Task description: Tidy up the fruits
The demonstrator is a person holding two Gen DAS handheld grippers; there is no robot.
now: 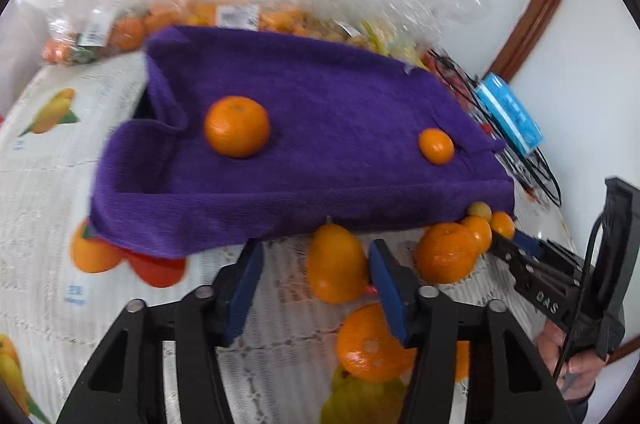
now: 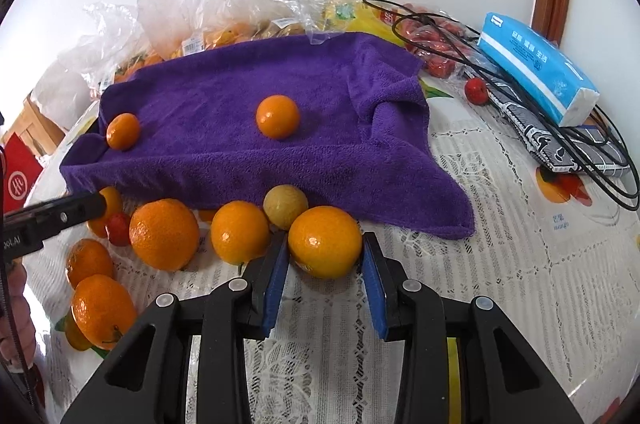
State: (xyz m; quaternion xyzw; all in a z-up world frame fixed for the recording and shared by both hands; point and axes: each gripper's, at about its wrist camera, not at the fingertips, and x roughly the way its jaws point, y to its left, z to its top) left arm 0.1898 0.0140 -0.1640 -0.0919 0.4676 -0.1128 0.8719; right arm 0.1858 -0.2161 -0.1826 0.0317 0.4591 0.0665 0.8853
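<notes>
Straddling an orange (image 2: 325, 242) on the lace tablecloth (image 2: 500, 264), the right gripper (image 2: 325, 264) stood open, its pads close beside the fruit but not pressing it. The left gripper (image 1: 316, 264) gaped wide and empty near an elongated orange fruit (image 1: 336, 264). Two oranges (image 2: 277, 116) lay on the purple towel (image 2: 224, 95).

Two low, close wrist views, both toward the purple towel (image 1: 304, 127).

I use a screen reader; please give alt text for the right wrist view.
The open right gripper brackets a round orange fruit on the lace tablecloth, beside more oranges. Behind, two oranges sit on a purple towel.
</notes>
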